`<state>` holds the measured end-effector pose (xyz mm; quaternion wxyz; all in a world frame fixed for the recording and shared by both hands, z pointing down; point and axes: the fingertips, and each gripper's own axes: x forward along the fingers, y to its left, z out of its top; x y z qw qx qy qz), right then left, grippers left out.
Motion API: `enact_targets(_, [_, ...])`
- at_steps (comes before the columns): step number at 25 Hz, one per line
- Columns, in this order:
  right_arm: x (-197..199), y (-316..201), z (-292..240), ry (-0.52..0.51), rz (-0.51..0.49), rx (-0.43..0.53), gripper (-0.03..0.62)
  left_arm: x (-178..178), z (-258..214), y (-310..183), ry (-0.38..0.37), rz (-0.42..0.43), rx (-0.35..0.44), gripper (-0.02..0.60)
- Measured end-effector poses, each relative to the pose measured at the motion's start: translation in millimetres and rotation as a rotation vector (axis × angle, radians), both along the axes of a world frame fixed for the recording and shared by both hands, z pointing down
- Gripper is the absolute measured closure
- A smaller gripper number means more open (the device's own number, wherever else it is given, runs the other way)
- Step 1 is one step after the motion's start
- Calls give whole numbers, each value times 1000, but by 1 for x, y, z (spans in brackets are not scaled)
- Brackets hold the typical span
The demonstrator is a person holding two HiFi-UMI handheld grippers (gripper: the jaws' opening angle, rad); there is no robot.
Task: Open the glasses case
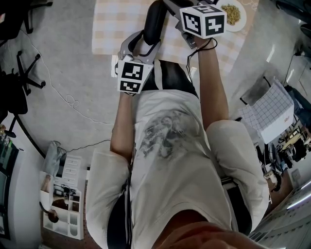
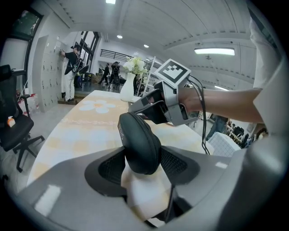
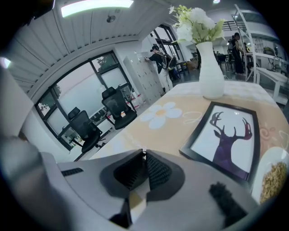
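The black, smooth-skinned oval glasses case (image 2: 140, 142) is held up in the air over the table, standing nearly on end between the jaws of the left gripper (image 2: 142, 168). Those jaws are set wide, and their ribbed pads press on the two sides of the case's lower end. Its shell shows as one rounded, unbroken shape with no gap at the seam, so by my reading the lid is not yet opened. The picking up and steadying are done; the opening itself is all left.

The right gripper (image 3: 143, 158) has its jaws together with nothing between them. From the left gripper view it sits just beyond the case's upper end, its tip pointed toward it — whether it touches I cannot tell.

Below lies the table (image 2: 86, 131) under a pale checked cloth with daisy prints, carrying a white vase (image 3: 211, 72) of flowers, a black-framed deer picture (image 3: 226, 137) and a white plate (image 1: 233, 13) of yellowish grains.
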<state>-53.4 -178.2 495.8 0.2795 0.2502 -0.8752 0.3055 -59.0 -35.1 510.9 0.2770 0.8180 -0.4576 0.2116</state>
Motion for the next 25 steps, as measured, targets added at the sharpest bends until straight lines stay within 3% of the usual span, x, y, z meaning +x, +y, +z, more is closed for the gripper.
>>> enact_targets(9, [-3,5,-3,9,-6,42,574,5,9,8,2,-12,-17,324])
enact_targets(15, [5,18,-11,20,-12,80,572,6,10,10,41,-37,-31,321])
enact_targets(19, [7,36,-18,-3,-36,75,489,7,10,8,54,-54,-31,314])
enact_targets(25, [4,63,-27,-37,-47,52,426,10,11,8,54,-64,-34,308])
